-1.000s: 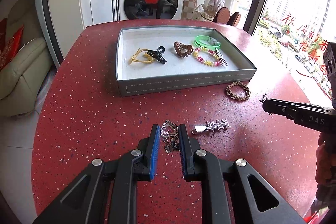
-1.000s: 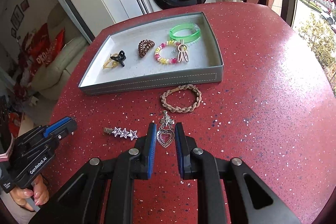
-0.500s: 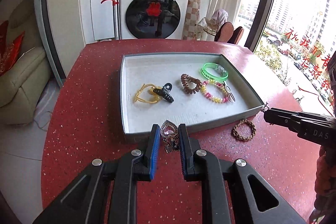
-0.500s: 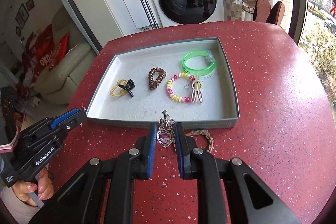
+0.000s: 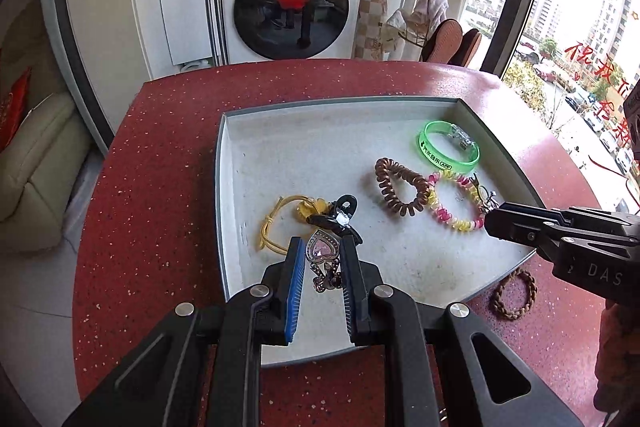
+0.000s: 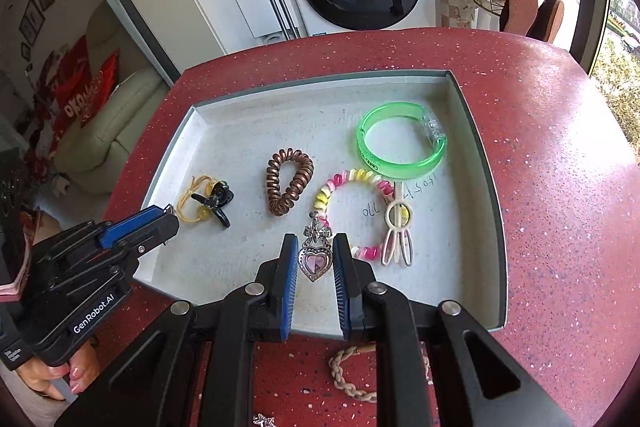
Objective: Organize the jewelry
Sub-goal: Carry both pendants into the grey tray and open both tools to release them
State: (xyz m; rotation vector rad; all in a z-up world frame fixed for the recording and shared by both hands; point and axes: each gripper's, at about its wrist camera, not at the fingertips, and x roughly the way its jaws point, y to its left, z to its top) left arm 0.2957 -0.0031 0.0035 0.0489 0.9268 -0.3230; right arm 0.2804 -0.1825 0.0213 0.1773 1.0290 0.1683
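Overhead, two filigree heart pendants [image 5: 322, 250] [image 6: 315, 261]

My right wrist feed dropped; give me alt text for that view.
The right hand-held gripper holds a heart pendant over the grey tray, which contains a green bangle, coil ties and a clip. A braided bracelet lies on the red table.

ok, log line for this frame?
left gripper: shut on heart pendant | right gripper: shut on bow heart pendant | both over tray | braided bracelet on table
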